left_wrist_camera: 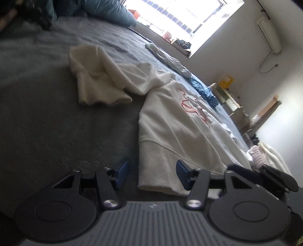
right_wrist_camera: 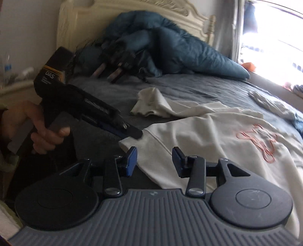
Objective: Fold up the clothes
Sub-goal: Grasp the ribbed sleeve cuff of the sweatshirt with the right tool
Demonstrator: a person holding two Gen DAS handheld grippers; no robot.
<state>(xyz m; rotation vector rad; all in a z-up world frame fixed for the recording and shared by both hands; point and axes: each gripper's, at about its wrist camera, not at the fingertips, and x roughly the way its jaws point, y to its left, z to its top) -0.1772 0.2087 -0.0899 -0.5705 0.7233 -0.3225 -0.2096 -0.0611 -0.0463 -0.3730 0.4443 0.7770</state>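
Observation:
A white sweatshirt (left_wrist_camera: 180, 123) with a red outline print lies on the grey-blue bed (left_wrist_camera: 47, 113), its ribbed hem toward me and one sleeve (left_wrist_camera: 98, 79) crumpled to the left. My left gripper (left_wrist_camera: 151, 175) is open, and the hem's corner lies between its blue pads (left_wrist_camera: 121, 174) with gaps on both sides. In the right wrist view the sweatshirt (right_wrist_camera: 208, 136) spreads to the right, and a hand holds the left gripper (right_wrist_camera: 132, 132) at its near corner. My right gripper (right_wrist_camera: 154, 160) is open just above the hem, gripping nothing.
A blue duvet (right_wrist_camera: 170, 47) and a dark furry garment (right_wrist_camera: 117, 56) are heaped against the cream headboard (right_wrist_camera: 132, 7). Grey (left_wrist_camera: 170, 60) and blue (left_wrist_camera: 204, 90) clothes lie along the bed's window side. A shelf unit (left_wrist_camera: 231, 102) stands beyond the bed.

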